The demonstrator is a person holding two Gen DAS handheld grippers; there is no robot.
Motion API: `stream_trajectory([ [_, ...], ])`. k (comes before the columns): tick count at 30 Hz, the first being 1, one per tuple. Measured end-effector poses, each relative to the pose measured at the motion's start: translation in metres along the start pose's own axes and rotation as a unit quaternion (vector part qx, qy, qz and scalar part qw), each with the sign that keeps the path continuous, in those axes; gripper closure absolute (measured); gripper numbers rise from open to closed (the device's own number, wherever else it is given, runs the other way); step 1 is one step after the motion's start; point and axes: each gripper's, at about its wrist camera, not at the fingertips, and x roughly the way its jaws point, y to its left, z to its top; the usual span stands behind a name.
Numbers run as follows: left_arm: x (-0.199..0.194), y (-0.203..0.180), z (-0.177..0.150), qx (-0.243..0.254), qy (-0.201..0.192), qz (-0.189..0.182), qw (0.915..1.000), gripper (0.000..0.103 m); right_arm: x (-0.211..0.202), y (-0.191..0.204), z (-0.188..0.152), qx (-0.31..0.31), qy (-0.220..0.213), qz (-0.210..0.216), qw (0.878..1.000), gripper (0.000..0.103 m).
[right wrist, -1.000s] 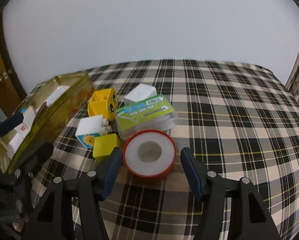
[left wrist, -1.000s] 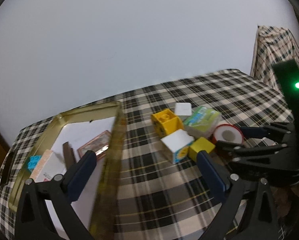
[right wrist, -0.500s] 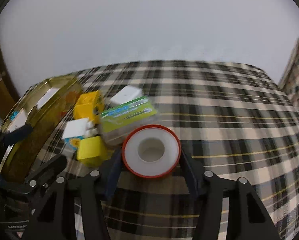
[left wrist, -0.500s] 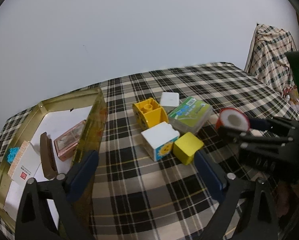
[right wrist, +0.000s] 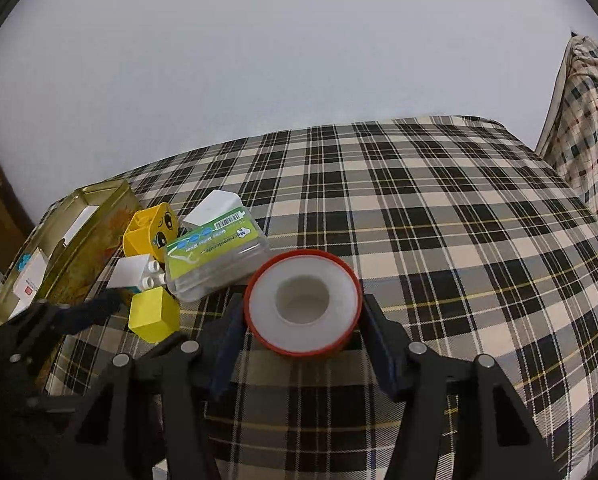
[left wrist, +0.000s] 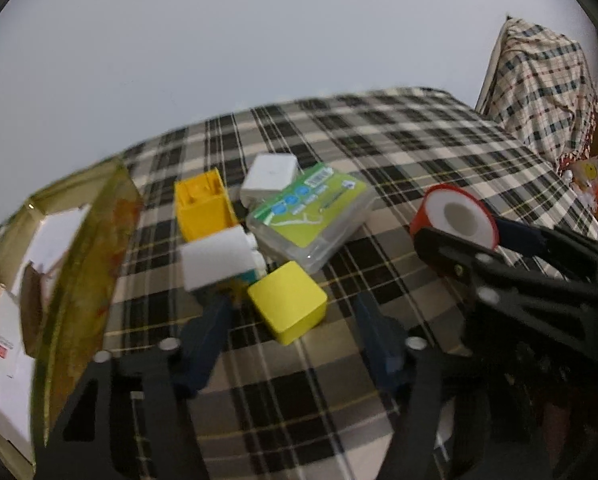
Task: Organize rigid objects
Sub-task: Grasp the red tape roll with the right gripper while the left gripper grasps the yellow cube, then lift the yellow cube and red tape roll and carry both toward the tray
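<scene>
My right gripper (right wrist: 303,344) is shut on a red-rimmed white tape roll (right wrist: 303,307) and holds it above the plaid table; the roll also shows in the left wrist view (left wrist: 457,216). My left gripper (left wrist: 293,328) is open, its fingers on either side of a yellow cube (left wrist: 287,306). Behind the cube lie a white toy block (left wrist: 217,258), a yellow toy block (left wrist: 203,206), a clear box with a green label (left wrist: 311,218) and a small white box (left wrist: 269,174). A gold tin (left wrist: 83,264) stands at the left.
The tin holds white cards (left wrist: 3,340), a brown piece (left wrist: 29,304) and a blue piece. A plaid-covered chair (left wrist: 539,88) stands at the far right. The plaid table (right wrist: 439,216) stretches to the right of the pile.
My right gripper closed on the tape roll and lifted it off the table. My left gripper moved right, from the tin to around the yellow cube.
</scene>
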Motion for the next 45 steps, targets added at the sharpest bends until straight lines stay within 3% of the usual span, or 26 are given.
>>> stream_trajectory([
  [3, 0.006, 0.008, 0.004, -0.022, 0.007, -0.009, 0.9997, 0.065, -0.001, -0.001, -0.001, 0.000, 0.001, 0.001, 1.000, 0.044],
  [11, -0.014, 0.020, -0.008, -0.027, -0.023, -0.024, 0.9991, 0.065, -0.014, 0.002, -0.003, -0.011, -0.026, 0.003, 1.000, 0.044],
  [21, -0.046, 0.030, -0.019, -0.024, -0.094, -0.009, 0.9953, 0.065, -0.016, 0.011, -0.003, -0.037, -0.035, 0.008, 0.999, 0.044],
  [26, -0.060, 0.035, -0.025, -0.024, -0.127, -0.003, 0.9916, 0.065, -0.026, 0.013, -0.005, -0.043, -0.059, 0.002, 0.997, 0.044],
  [30, -0.068, 0.041, -0.029, -0.032, -0.142, -0.001, 0.9893, 0.065, -0.037, 0.017, -0.008, -0.048, -0.089, -0.007, 0.995, 0.044],
  [33, -0.073, 0.045, -0.033, -0.039, -0.151, 0.001, 0.9878, 0.065, -0.037, 0.019, -0.009, -0.040, -0.086, 0.013, 0.995, 0.044],
  [45, -0.086, 0.055, -0.042, -0.045, -0.176, 0.012, 0.9833, 0.065, -0.042, 0.043, -0.016, -0.057, -0.095, 0.025, 0.994, 0.044],
])
